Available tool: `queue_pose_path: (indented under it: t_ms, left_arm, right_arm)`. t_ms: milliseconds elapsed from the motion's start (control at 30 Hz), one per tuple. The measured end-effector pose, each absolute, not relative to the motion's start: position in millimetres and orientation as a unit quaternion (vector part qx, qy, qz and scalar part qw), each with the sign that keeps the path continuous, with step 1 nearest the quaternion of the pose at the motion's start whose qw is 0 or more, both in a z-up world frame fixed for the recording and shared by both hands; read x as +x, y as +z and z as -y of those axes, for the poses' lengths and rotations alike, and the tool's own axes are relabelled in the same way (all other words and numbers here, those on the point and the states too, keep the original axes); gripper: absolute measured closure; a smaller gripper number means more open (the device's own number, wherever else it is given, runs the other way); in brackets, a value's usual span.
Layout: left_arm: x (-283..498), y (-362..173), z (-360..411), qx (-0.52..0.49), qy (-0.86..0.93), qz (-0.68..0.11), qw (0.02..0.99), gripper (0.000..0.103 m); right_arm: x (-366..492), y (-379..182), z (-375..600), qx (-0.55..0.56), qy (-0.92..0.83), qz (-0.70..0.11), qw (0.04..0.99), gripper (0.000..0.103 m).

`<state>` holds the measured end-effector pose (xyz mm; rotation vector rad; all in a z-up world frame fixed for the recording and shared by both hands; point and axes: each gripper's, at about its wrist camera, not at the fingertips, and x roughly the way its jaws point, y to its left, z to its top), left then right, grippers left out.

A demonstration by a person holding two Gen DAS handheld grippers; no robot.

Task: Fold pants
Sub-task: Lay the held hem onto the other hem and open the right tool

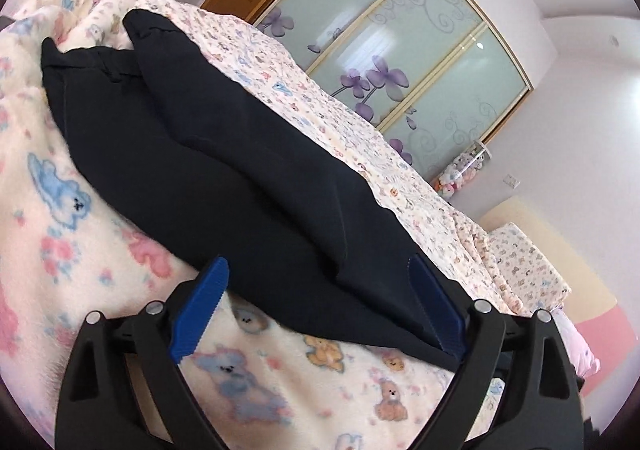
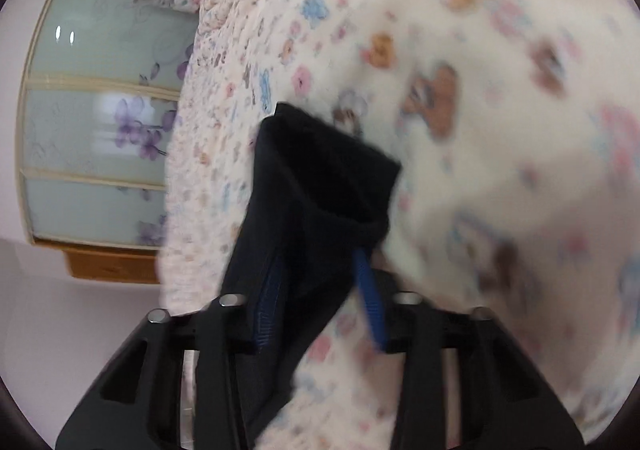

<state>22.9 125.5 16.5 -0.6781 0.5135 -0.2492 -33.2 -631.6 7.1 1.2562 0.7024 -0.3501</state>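
Observation:
Dark navy pants (image 1: 200, 150) lie lengthwise on a cream fleece blanket (image 1: 72, 250) printed with bears, running from near me to the far left. My left gripper (image 1: 316, 262) is open wide, its blue fingers (image 1: 200, 306) straddling the near end of the pants without pressing on it. In the blurred right wrist view, one end of the pants (image 2: 320, 178) is bunched and lifted over the blanket (image 2: 500, 110). My right gripper (image 2: 320, 250) is shut on that cloth, which hides its fingertips and drapes down over one blue finger (image 2: 266, 310).
A floral bed sheet (image 1: 360, 110) covers the bed beyond the blanket. A wardrobe with frosted sliding doors (image 1: 400, 30) and purple flowers stands behind the bed, also in the right wrist view (image 2: 92, 110). A clear container of pastel plush items (image 1: 460, 170) stands beside it.

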Motion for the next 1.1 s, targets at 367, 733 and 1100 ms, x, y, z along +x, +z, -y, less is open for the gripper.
queue_pose_path:
  t_ms: [367, 733, 1100]
  left_arm:
    - [15, 6, -138, -0.339, -0.130, -0.244, 0.899, 0.009]
    - [15, 5, -140, -0.345, -0.135, -0.245, 0.896, 0.007]
    - [13, 3, -141, -0.345, -0.135, -0.246, 0.895, 0.007]
  right_arm:
    - [-21, 42, 621, 0.434, -0.155, -0.339, 0.821, 0.100]
    - [-70, 12, 619, 0.572, -0.106, -0.311, 0.752, 0.060]
    - [-4, 34, 616, 0.496, -0.169, -0.315, 0.791, 0.101]
